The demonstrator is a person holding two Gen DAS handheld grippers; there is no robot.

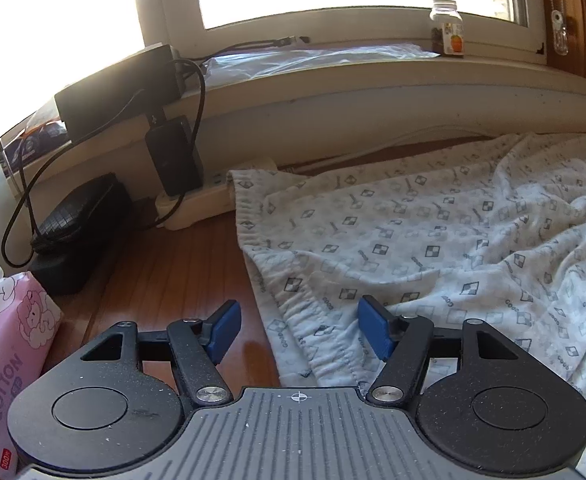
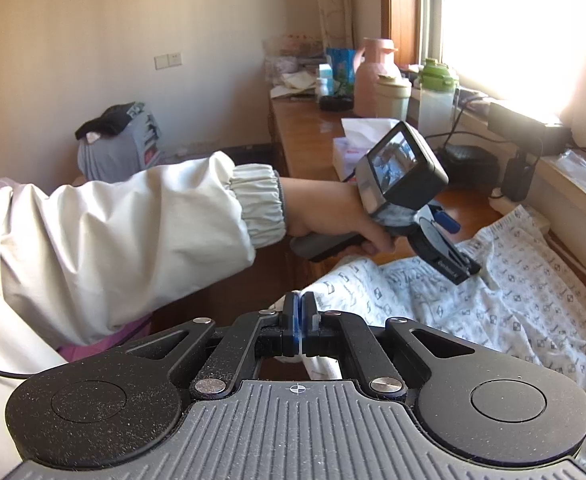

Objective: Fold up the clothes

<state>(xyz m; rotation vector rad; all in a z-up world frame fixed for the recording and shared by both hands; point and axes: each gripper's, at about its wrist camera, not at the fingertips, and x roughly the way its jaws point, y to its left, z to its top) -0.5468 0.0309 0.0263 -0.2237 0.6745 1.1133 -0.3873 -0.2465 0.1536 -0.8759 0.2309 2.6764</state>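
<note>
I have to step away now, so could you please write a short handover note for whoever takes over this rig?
Right claw: shut on an edge of the patterned garment, white cloth pinched between its pads.
Left claw: open, holding nothing, poised over the garment's elastic waistband, near its lower corner.
Garment: spread rumpled on the wooden desk below the window sill; pink tissue pack sits at the desk's left.
Done: one edge gripped; no finished fold visible.
Left: probably grip the waistband with the left claw, then fold and flatten.
</note>
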